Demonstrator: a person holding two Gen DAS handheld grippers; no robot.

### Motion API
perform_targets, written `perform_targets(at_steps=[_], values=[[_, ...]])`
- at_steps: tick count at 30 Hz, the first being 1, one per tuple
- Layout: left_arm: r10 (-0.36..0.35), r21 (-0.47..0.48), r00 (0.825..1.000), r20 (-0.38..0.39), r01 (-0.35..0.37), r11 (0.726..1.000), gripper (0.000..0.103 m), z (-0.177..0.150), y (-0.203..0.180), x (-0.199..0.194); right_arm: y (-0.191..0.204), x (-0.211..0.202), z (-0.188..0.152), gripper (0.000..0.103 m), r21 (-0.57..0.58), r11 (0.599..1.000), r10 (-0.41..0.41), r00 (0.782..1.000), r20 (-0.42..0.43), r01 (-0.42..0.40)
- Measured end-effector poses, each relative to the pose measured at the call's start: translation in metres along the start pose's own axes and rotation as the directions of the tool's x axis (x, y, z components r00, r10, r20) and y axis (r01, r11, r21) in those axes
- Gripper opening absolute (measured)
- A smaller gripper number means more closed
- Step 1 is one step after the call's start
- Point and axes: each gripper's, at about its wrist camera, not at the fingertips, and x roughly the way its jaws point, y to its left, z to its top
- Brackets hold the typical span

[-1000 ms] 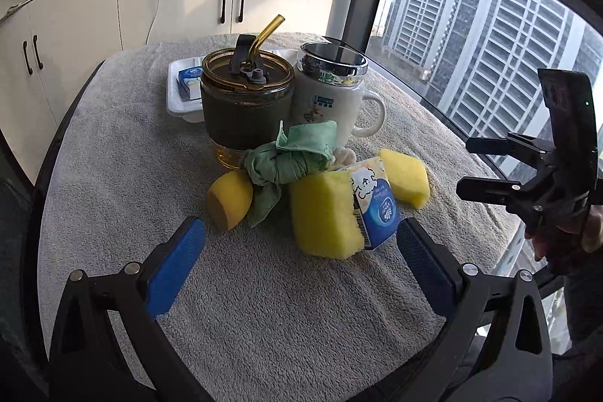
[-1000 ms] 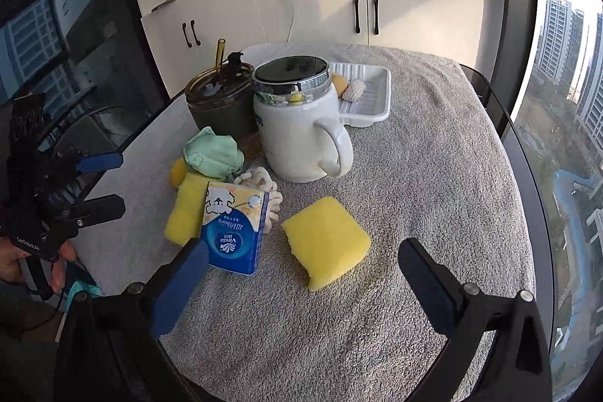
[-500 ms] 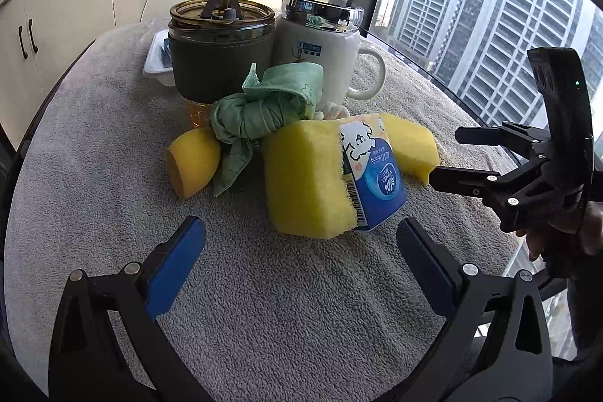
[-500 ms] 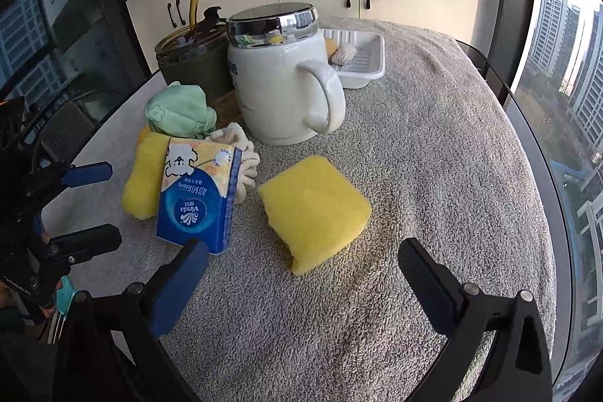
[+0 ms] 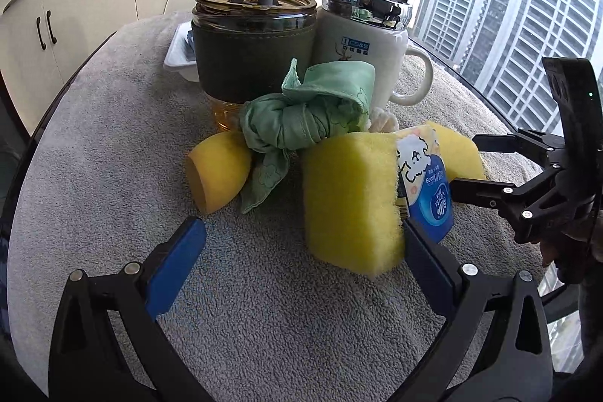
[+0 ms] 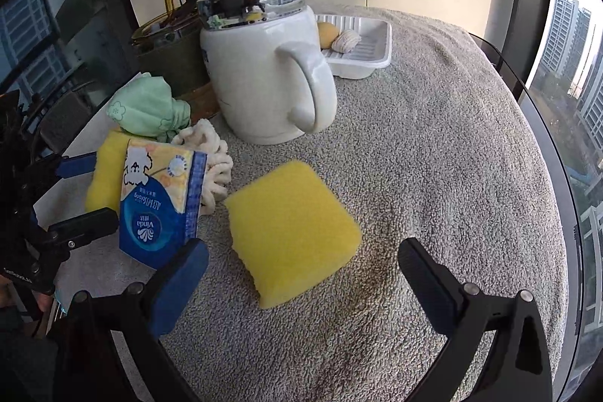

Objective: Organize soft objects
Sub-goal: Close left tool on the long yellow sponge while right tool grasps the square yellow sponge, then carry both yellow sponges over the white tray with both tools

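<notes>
Both grippers spread wide over a cluster of soft things on a grey towel-covered table (image 6: 433, 145).

The left gripper (image 5: 301, 236) has its blue-padded fingers well apart, low over the towel, with the upright yellow sponge (image 5: 350, 198) just ahead between them; the right finger's tip sits right beside that sponge's near right corner (touching or not, I cannot tell). A blue tissue pack (image 5: 426, 191) leans against the sponge's right side, a knotted green cloth (image 5: 305, 115) sits behind it, and a rounded yellow sponge (image 5: 216, 172) lies to the left. The right gripper (image 6: 301, 259) also stands wide apart, holding nothing, with a flat yellow sponge (image 6: 292, 232) on the towel between its fingers. A cream fluffy cloth (image 6: 211, 164) lies between the tissue pack and the white mug (image 6: 264, 78). Far behind the mug, a white tray (image 6: 371, 57) sits beside a dark tumbler (image 5: 254, 55).
</notes>
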Motion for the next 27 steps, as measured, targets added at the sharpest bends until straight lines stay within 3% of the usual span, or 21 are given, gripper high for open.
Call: perform_targets(at_steps=[2, 4, 6, 15, 17, 18, 19, 21, 27], values=[[0.010, 0.009, 1.000, 0.005, -0.010, 1.000, 0.101, 0.000, -0.001, 0.001, 0.000, 0.005, 0.002, 0.103, -0.005, 1.000, 0.001, 1.000, -0.006, -0.001], [0.025, 0.026, 1.000, -0.004, -0.025, 0.999, 0.084, 0.000, -0.005, 0.004, 0.000, 0.007, 0.004, 0.103, -0.010, 1.000, 0.009, 1.000, -0.007, -0.009], [0.033, 0.028, 0.999, -0.023, -0.032, 0.999, 0.073, -0.002, -0.007, 0.007, 0.001, 0.010, 0.006, 0.103, -0.020, 1.000, 0.011, 1.000, -0.008, -0.011], [0.021, 0.016, 0.999, -0.036, -0.020, 1.000, 0.040, -0.004, -0.004, 0.015, 0.001, 0.018, 0.007, 0.100, -0.040, 0.999, 0.017, 1.000, -0.009, -0.018], [0.001, 0.013, 0.999, -0.035, 0.000, 1.000, 0.027, -0.003, -0.003, 0.015, 0.000, 0.018, 0.008, 0.091, -0.049, 0.999, -0.009, 1.000, 0.002, 0.009], [-0.004, 0.015, 0.999, -0.034, 0.004, 1.000, 0.023, -0.003, -0.004, 0.015, 0.000, 0.017, 0.008, 0.075, -0.050, 0.998, -0.030, 0.999, 0.010, 0.031], [-0.004, 0.016, 0.999, -0.032, 0.004, 1.000, 0.023, -0.002, -0.003, 0.016, -0.002, 0.015, 0.009, 0.065, -0.048, 0.998, -0.029, 1.000, 0.013, 0.029], [-0.015, 0.008, 0.999, -0.031, 0.015, 1.000, 0.023, -0.004, -0.003, 0.015, -0.004, 0.014, 0.010, 0.059, -0.044, 0.999, -0.022, 1.000, 0.009, 0.023], [-0.046, -0.005, 0.999, -0.008, 0.046, 0.999, 0.022, -0.005, -0.004, 0.003, 0.001, 0.002, 0.006, 0.055, -0.048, 0.999, -0.010, 1.000, 0.014, 0.011]])
